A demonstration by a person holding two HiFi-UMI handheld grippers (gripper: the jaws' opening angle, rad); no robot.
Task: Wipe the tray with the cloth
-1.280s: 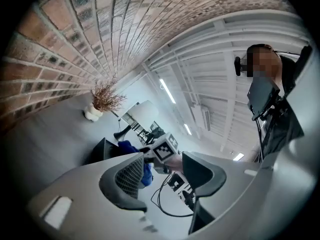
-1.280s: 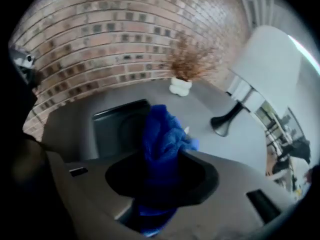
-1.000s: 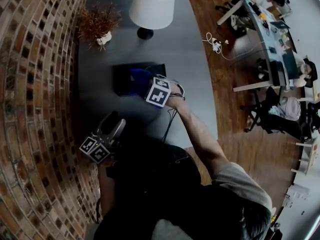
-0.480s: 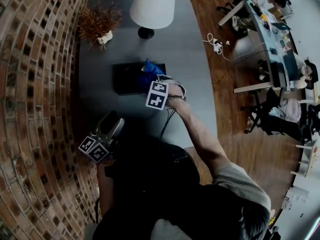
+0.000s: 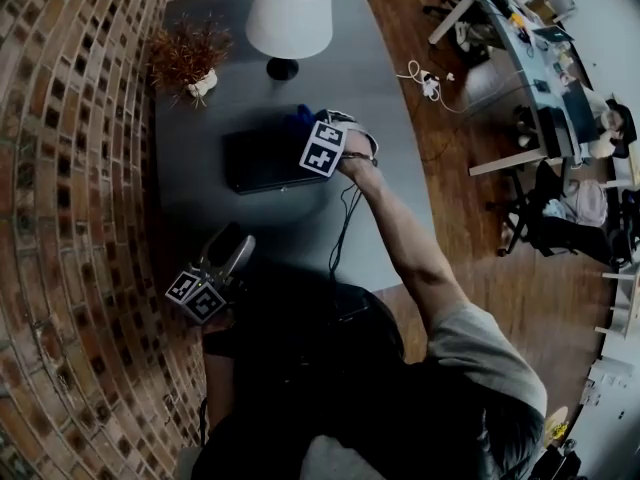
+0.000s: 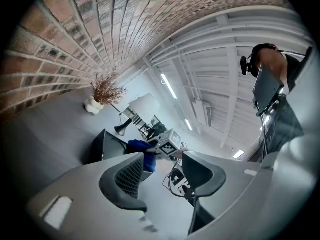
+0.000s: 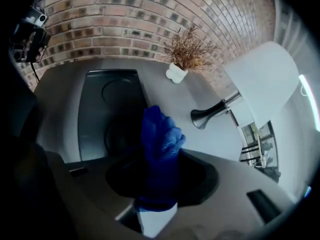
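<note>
Stage: the wipe looks under way, with the cloth (image 7: 157,144) brought to the tray (image 5: 250,163).
Done: hard to judge; the dark tray shows no streak or dirt that marks off wiped parts from unwiped ones.
Left: probably most of the surface toward the brick wall, since the cloth sits at the lamp-side end.
Tray: flat on the grey table (image 5: 385,168), between the person and the lamp (image 5: 290,13).
Cloth: a blue bunch poking out past the jaws, over the tray's end; whether it presses on the tray I cannot tell.
Right claw (image 7: 160,181): jaws drawn close and clamped on the cloth, tilted steeply down at the tray.
Left claw (image 6: 160,171): jaws apart with nothing between them, held level near the table's edge, well apart from the tray.
</note>
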